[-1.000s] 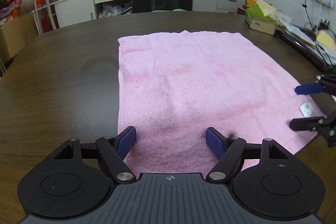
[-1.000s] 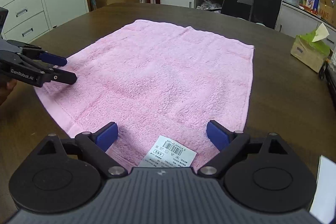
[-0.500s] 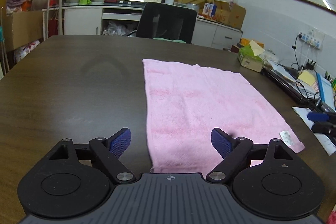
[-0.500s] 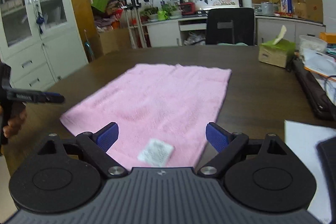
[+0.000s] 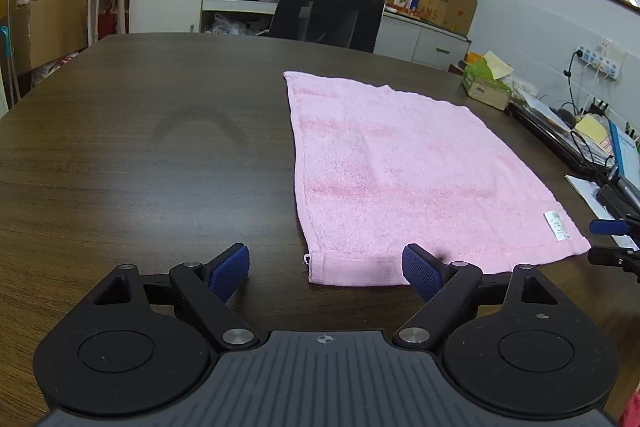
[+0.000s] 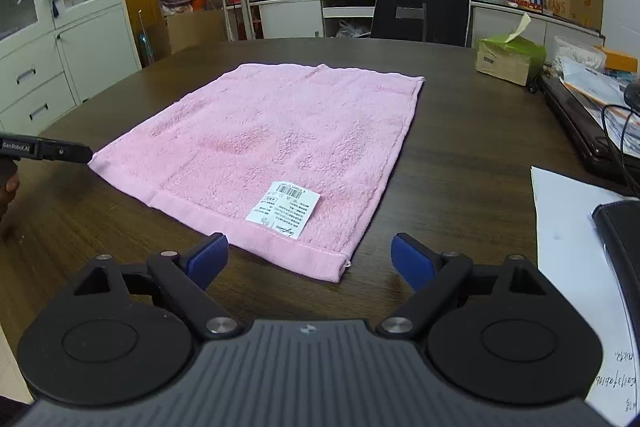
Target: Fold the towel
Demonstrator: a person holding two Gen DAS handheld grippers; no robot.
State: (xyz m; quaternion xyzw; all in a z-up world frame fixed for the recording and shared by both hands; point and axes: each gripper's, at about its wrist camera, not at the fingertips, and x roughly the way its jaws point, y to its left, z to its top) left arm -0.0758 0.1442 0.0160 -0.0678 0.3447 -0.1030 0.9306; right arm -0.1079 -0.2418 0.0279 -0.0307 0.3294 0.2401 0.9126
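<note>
A pink towel [image 5: 400, 167] lies flat and unfolded on the dark wooden table [image 5: 140, 147]; it also shows in the right wrist view [image 6: 280, 139]. A white label [image 6: 284, 209] sits near its near right corner. My left gripper [image 5: 326, 271] is open and empty, low at the towel's near left corner. My right gripper [image 6: 308, 257] is open and empty, low at the near right corner. Each gripper shows at the edge of the other's view: the right one [image 5: 608, 241], the left one [image 6: 86, 155].
A black office chair [image 5: 324, 15] stands behind the table. A green tissue box [image 6: 508, 61], a laptop [image 6: 580, 131], cables and papers [image 6: 576, 247] crowd the table's right side. Cabinets [image 6: 60, 47] stand at the left.
Both grippers have pulled back off the towel toward its near edge and moved outward to the two near corners. The towel has not moved.
</note>
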